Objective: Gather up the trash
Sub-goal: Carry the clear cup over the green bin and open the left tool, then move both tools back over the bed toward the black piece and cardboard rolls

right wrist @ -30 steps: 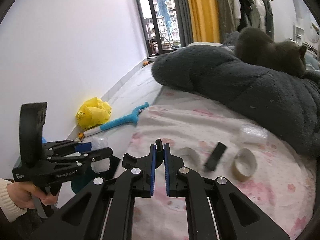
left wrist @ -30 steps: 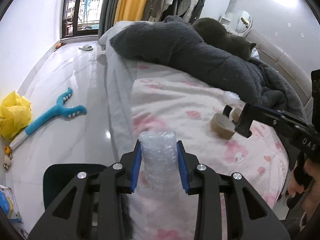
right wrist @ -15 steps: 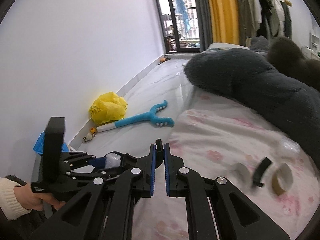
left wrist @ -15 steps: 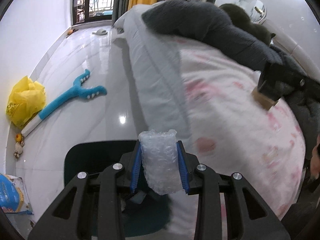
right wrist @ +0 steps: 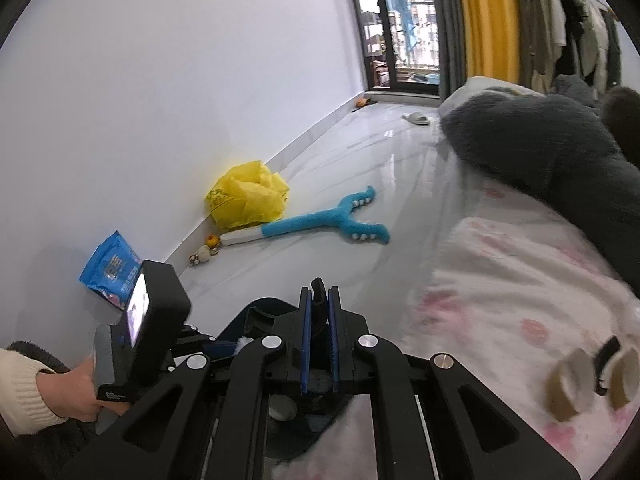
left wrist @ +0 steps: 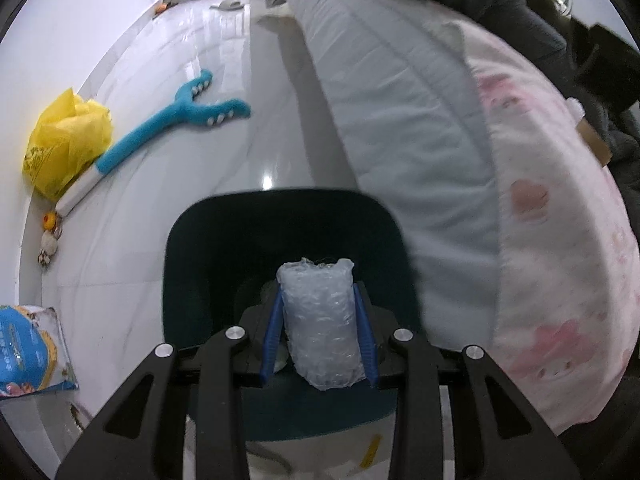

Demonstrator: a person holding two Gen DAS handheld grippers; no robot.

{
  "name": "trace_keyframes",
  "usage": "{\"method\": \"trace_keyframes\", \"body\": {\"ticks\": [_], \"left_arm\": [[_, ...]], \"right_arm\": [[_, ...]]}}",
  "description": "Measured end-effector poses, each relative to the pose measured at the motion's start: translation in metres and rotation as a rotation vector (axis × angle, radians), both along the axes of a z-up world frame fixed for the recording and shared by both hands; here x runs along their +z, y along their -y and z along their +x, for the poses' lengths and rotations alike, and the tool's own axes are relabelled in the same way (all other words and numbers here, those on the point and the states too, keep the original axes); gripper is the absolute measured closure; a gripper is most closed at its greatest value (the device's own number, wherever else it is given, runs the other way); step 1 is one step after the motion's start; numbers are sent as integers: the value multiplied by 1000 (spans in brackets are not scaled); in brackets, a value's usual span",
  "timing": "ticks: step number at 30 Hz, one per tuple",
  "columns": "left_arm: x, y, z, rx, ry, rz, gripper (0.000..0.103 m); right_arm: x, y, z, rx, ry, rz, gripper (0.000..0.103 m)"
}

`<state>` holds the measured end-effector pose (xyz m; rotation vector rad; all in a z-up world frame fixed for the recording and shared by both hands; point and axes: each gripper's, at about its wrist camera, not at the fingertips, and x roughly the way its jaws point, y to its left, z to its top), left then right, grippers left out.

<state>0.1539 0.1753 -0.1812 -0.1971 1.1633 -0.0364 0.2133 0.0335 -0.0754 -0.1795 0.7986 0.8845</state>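
Note:
My left gripper [left wrist: 318, 296] is shut on a wad of clear bubble wrap [left wrist: 320, 328]. It points down into the mouth of a dark teal bin [left wrist: 188, 264] that stands on the floor beside the bed. In the right wrist view the bin [right wrist: 266, 306] shows just past my right gripper [right wrist: 319, 300], which is shut on a small black piece [right wrist: 319, 286] sticking up between its blue pads. A hand [right wrist: 80, 388] holds the left gripper's body at lower left. On the pink bedsheet [right wrist: 500, 280] lie two brown tape rolls [right wrist: 568, 388] with a black object [right wrist: 606, 358] between them.
The bed's side [left wrist: 392, 120] rises right next to the bin. A grey blanket [right wrist: 540, 148] lies on the bed. Along the wall sit a yellow plastic bag [left wrist: 64, 144], a blue forked toy [left wrist: 176, 124], a blue packet [left wrist: 28, 352] and small toys [left wrist: 50, 236].
Both grippers swung left, off the bed and toward the floor. The left one sank until the bubble wrap hangs over the bin's mouth. Both grips stayed shut.

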Motion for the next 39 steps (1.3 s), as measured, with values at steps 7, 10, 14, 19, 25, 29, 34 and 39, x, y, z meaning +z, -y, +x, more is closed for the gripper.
{"method": "trace_keyframes", "body": {"ticks": [7,10,14,19,25,29,34,39], "left_arm": [[-18,-20,-10,8,-83,-12,67],[-27,-28,-14,8,-123,-14,65],[-31,-34,-20,-3,-143,-12,48],[-23,-44,-26,10,-127,-25,37],[-11,-59,-30,42,-83,-42,34],[0,-70,-33,62,-28,-50,34],[17,-86,-36,92,52,-58,34],[37,-90,-38,110,140,-68,34]], "right_arm": [[-12,-28,0,33,-20,-24,95],[-19,-39,0,40,-28,-33,95],[-26,-51,0,53,-39,-45,95],[-38,-65,-2,69,-58,-69,95],[-57,-79,-1,72,-93,-118,95],[-71,-85,2,59,-117,-155,95],[-93,-91,5,56,-176,-202,95],[-118,-99,4,71,-225,-263,95]]}}
